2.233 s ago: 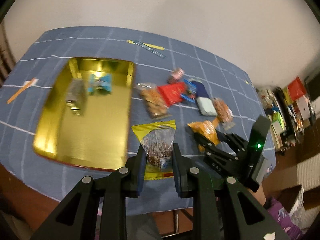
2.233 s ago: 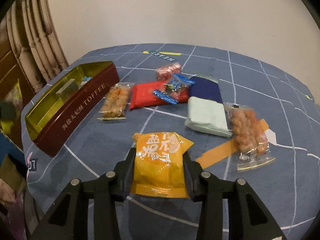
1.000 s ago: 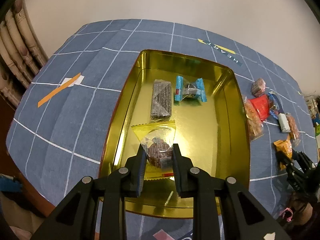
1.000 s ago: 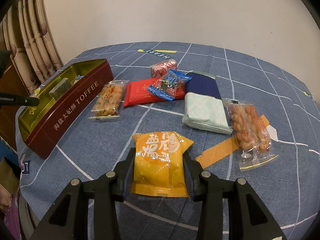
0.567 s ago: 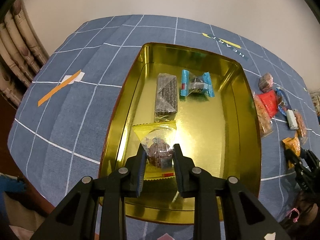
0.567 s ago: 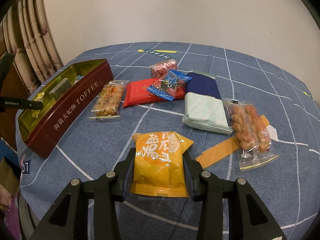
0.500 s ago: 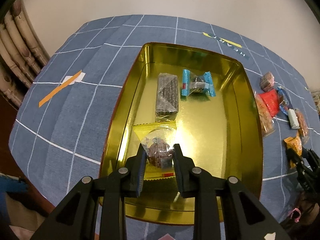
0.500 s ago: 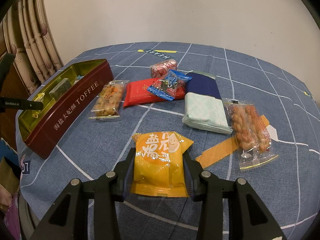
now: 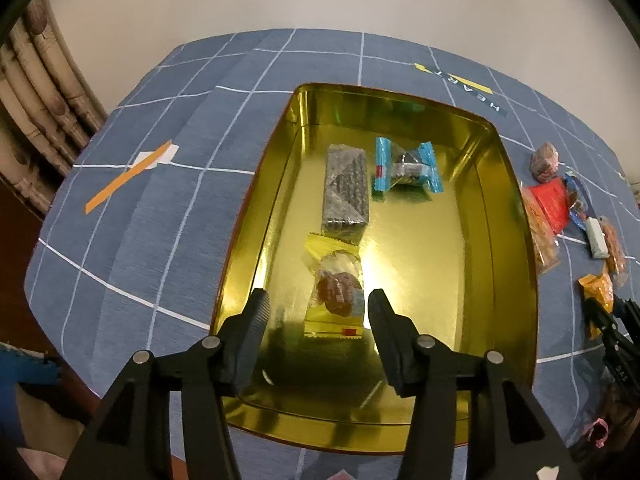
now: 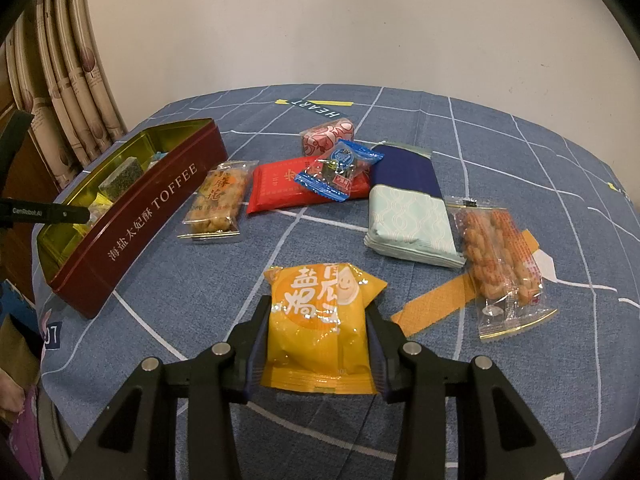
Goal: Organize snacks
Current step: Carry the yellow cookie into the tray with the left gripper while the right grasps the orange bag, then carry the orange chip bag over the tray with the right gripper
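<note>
A yellow-edged clear packet (image 9: 335,288) holding a brown cake is lying flat on the gold floor of the toffee tin (image 9: 516,216), touching a dark wrapped bar (image 9: 345,186) beyond it; a blue-ended candy (image 9: 406,165) is sitting beside that bar. An orange packet (image 10: 318,326) with white characters is standing tilted up off the counter (image 10: 520,152), pinched at both sides.

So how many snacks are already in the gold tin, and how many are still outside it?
In the tin: 3 (dark bar, blue candy, yellow packet)
On the table: 6
Held by the right gripper: 1, the orange packet
Total: 10
</note>
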The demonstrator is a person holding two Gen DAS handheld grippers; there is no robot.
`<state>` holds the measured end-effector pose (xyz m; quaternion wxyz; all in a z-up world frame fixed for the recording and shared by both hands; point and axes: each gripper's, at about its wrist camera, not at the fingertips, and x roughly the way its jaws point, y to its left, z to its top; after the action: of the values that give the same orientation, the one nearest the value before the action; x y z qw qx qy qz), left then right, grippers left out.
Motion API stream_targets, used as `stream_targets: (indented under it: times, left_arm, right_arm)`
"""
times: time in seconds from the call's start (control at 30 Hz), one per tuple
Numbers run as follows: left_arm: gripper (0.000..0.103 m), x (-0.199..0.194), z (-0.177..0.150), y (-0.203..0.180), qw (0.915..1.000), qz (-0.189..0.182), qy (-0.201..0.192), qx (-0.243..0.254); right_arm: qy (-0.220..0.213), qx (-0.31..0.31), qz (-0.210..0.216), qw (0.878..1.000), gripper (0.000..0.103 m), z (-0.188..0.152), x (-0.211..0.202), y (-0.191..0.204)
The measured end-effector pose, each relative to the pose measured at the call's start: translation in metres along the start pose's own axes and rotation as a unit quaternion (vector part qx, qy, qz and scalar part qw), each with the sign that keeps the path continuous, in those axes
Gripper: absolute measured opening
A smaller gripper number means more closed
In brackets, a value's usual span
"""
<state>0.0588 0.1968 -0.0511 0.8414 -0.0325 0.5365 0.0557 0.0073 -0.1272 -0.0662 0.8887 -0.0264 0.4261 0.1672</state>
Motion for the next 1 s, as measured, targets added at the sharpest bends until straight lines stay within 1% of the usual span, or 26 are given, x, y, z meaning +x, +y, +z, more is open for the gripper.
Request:
stream_targets:
  times: [0.07,0.17,0.33,0.4,0.57,0.67,0.87,0.93,1.0]
  left_arm:
    - [0.051,0.000,0.000,0.000,1.0000,0.001,0.001,-0.001]
    - [0.052,-0.003,-0.001,-0.001,1.0000,0.008,-0.003,0.000]
    - [0.054,-0.016,-0.002,-0.005,0.9997,0.019,-0.017,0.006]
    - [0.057,-0.022,-0.004,-0.009,0.9995,0.018,-0.023,0.010]
    - [0.061,-0.039,-0.008,-0.016,0.9994,0.012,-0.032,0.010]
    - [0.063,-0.049,-0.010,-0.017,0.9994,0.004,-0.035,0.002]
    - [0.069,-0.070,-0.020,-0.015,0.9990,-0.002,-0.039,-0.020]
    - [0.072,-0.078,-0.026,-0.014,0.9988,-0.001,-0.043,-0.023]
    - [0.084,-0.085,-0.031,-0.015,0.9987,-0.006,-0.044,-0.023]
  right_arm:
    - [0.000,0.000,0.000,1.000,0.043,0.000,0.000,0.000]
    - [0.000,0.000,0.000,1.000,0.043,0.000,0.000,0.000]
    - [0.000,0.000,0.000,1.000,0.043,0.000,0.000,0.000]
    - [0.000,0.000,-0.001,1.000,0.043,0.000,0.000,0.000]
    - [0.000,-0.001,-0.002,1.000,0.043,0.000,0.000,0.000]
    - [0.001,-0.003,-0.004,1.000,0.043,0.000,0.000,0.001]
    - [0.003,-0.009,-0.011,1.000,0.043,0.001,0.001,0.004]
    - [0.004,-0.013,-0.015,1.000,0.043,0.001,0.001,0.005]
    - [0.005,-0.014,-0.018,1.000,0.043,0.001,0.002,0.006]
